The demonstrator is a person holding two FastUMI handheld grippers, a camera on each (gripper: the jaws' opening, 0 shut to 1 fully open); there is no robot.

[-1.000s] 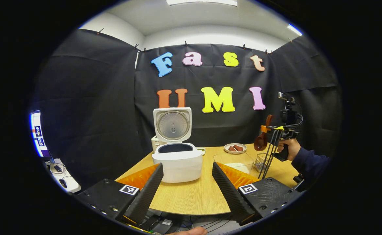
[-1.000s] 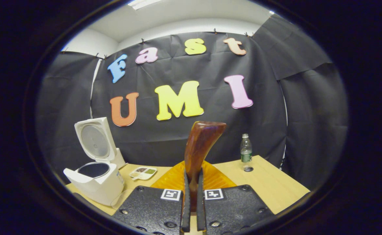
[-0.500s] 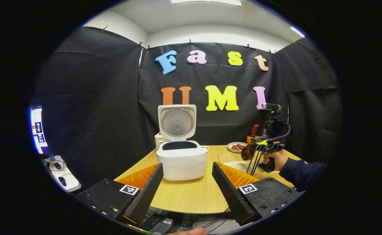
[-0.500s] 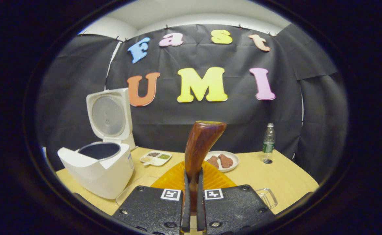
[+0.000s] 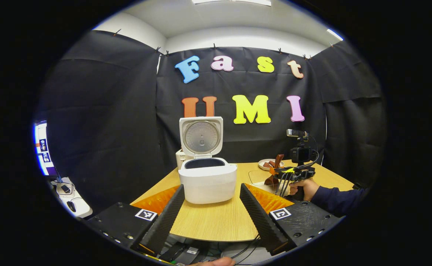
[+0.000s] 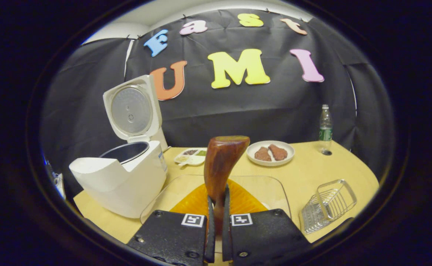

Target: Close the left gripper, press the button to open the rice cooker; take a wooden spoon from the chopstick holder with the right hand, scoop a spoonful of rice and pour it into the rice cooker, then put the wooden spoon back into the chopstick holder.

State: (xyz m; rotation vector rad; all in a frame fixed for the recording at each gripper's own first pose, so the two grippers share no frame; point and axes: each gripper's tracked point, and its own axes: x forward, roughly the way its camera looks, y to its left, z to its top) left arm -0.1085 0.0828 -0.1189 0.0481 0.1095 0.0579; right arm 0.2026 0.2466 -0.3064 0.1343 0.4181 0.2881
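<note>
The white rice cooker (image 5: 207,181) stands on the wooden table with its lid (image 5: 201,136) up and its dark inner pot showing. My left gripper (image 5: 211,192) hovers open in front of it, holding nothing. In the right gripper view my right gripper (image 6: 216,195) is shut on the brown wooden spoon (image 6: 221,164), whose end sticks up between the fingers. It hangs over the clear container (image 6: 275,184), right of the cooker (image 6: 123,177). The left gripper view shows that right gripper (image 5: 293,171), a hand (image 5: 300,186) holding it, and the spoon (image 5: 275,170) low over the container (image 5: 257,176).
A wire chopstick holder (image 6: 326,205) lies at the right near the table's front edge. A plate with brown pieces (image 6: 270,152), a small divided dish (image 6: 191,156) and a water bottle (image 6: 325,127) stand farther back. A desk with devices (image 5: 66,195) is left of the table.
My right gripper has come down and tipped forward with the spoon, from above the chopstick holder to low over the clear container. My left gripper has barely moved.
</note>
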